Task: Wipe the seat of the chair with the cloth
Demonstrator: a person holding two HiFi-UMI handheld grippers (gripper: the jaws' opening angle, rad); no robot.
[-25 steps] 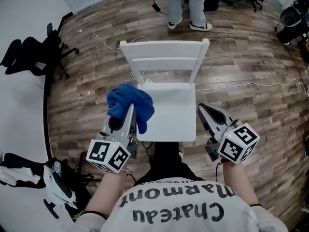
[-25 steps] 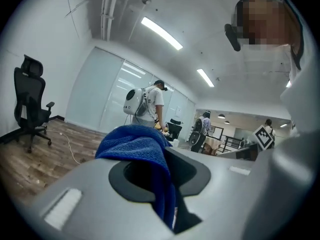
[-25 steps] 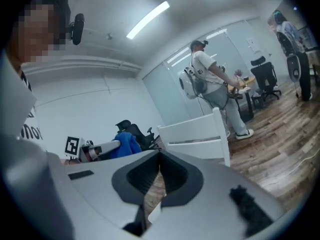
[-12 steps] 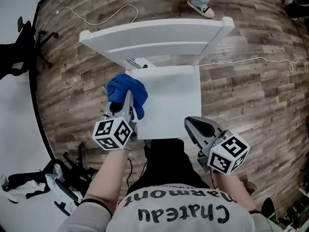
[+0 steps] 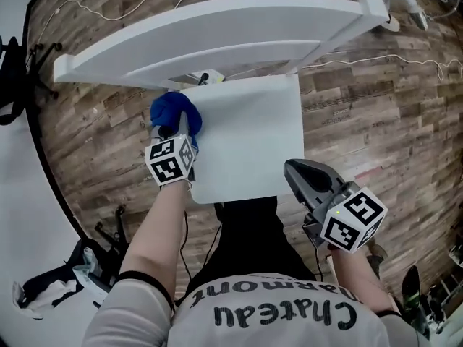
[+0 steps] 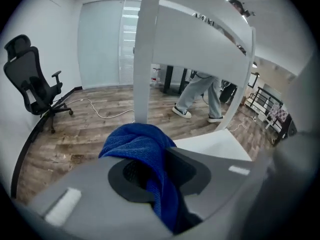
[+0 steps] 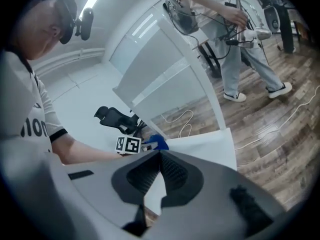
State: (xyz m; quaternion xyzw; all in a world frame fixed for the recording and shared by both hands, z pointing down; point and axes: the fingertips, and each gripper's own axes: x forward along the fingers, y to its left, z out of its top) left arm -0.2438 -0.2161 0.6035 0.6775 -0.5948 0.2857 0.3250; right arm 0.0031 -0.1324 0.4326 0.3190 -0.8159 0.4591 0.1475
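The wooden floor [image 5: 376, 121] spreads under everything, and on it in front of me stands the white chair [image 5: 217, 31], its backrest on the far side from me. Its flat seat [image 5: 253, 136] lies just below my arms, and most of its white surface is bare. A black office chair [image 6: 35, 91] stands well apart by the wall, and another person's legs [image 6: 200, 96] show beyond the backrest. My right hand-held gripper [image 5: 300, 176] hovers at the seat's near right corner, its jaws together at the tips with nothing between them; its own view shows only the seat beyond them. My left hand-held gripper [image 5: 177, 129] is at the seat's far left corner, close under the backrest, and its jaws are clamped on the blue cloth [image 5: 173, 113]. The cloth bunches in front of the jaws and hangs down between them, sitting at that corner by the seat's left edge; I cannot tell whether it presses on the surface. A thin white cable [image 5: 376, 60] trails across the floor to the right of the chair.
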